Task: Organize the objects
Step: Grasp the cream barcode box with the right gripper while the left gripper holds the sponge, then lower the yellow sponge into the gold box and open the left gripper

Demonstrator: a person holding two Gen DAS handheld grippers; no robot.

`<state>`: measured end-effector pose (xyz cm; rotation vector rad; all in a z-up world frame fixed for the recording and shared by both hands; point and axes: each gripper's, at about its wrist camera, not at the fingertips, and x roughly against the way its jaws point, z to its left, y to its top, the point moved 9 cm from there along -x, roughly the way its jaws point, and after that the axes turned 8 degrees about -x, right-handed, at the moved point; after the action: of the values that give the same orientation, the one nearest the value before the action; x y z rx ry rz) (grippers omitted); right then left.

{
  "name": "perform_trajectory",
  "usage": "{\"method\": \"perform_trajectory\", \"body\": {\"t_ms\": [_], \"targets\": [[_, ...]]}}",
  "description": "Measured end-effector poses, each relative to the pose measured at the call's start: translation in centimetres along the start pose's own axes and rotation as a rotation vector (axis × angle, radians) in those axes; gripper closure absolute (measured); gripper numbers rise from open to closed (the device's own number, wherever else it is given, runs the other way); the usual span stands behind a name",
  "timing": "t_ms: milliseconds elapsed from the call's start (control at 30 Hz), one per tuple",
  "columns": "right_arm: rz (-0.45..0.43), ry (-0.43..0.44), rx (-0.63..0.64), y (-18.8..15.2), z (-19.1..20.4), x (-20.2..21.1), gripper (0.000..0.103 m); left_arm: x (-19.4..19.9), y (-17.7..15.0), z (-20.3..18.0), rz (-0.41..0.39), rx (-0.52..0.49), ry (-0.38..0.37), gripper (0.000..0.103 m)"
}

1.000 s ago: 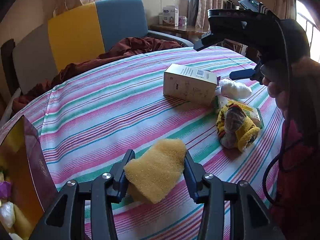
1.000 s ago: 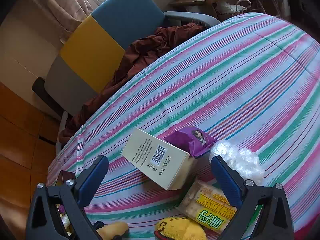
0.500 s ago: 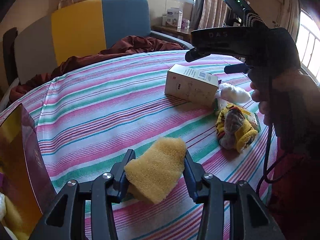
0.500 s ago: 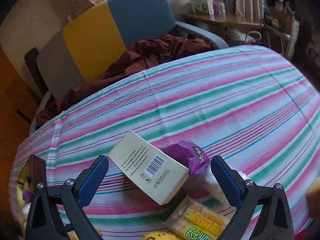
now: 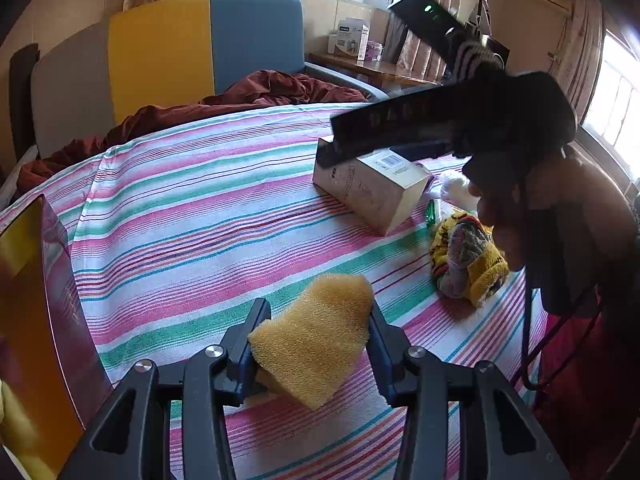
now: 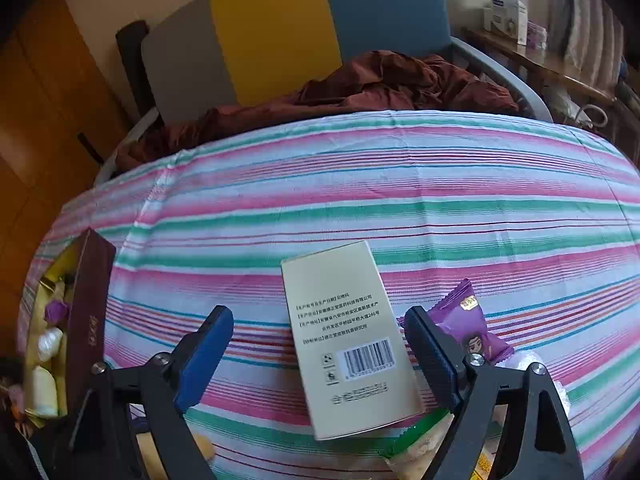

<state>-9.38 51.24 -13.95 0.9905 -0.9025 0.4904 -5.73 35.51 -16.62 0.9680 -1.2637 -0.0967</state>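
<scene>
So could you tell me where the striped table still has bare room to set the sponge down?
Bare cloth runs between the maroon box and the cream carton, back to the far edge. It is crowded past the carton: purple packet, knitted toy, wrapped snacks.

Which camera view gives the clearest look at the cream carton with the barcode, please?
The right wrist view: the cream carton lies between the closing right gripper, its printed face readable. The left wrist view shows it farther off, partly hidden by that gripper.

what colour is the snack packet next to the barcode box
Purple, with a cartoon face: the snack packet shows best in the right wrist view, beside the box.
</scene>
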Motion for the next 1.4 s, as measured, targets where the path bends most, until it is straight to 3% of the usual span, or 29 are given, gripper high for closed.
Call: {"method": "perform_trajectory", "body": {"t_ms": [133, 333, 567, 633, 667, 767, 900, 1200, 1333, 1400], "targets": [[0.057, -0.048, -0.001, -1.1, -0.6, -1.3, 0.023, 0.0, 0.0, 0.1, -0.001, 0.011, -0.004, 0.056], [0.070, -0.011, -0.108, -0.6, -1.9, -0.9, 0.023, 0.0, -0.1, 0.1, -0.002, 0.016, -0.005, 0.056], [0.076, -0.045, -0.107, -0.7, -2.0, -1.0, 0.023, -0.3, -0.4, 0.4, 0.010, 0.020, 0.014, 0.056], [0.071, -0.052, -0.098, -0.7, -2.0, -1.1, 0.030, -0.7, -0.9, 0.9, 0.037, 0.029, 0.036, 0.061], [0.074, -0.057, -0.083, -0.8, -1.9, -1.1, 0.050, -0.9, -1.1, 1.2, 0.043, 0.041, 0.041, 0.062], [0.080, -0.107, -0.007, -1.3, -1.4, -1.4, 0.053, -0.6, -1.2, 1.6, 0.034, 0.067, 0.020, 0.064], [0.079, -0.103, 0.003, -1.4, -1.3, -1.5, 0.053, -0.4, -1.1, 1.5, 0.033, 0.065, 0.029, 0.065], [0.078, -0.116, 0.020, -1.5, -1.4, -1.6, 0.053, 5.3, 0.5, 0.6, -0.059, 0.061, -0.010, 0.066], [0.079, -0.130, 0.034, -1.7, -1.3, -1.7, 0.053, 9.2, 1.0, 3.8, -0.116, 0.129, 0.029, 0.066], [0.081, -0.138, 0.042, -1.9, -1.2, -1.7, 0.053, 11.1, 1.0, 7.0, -0.132, 0.210, 0.052, 0.066]]}}
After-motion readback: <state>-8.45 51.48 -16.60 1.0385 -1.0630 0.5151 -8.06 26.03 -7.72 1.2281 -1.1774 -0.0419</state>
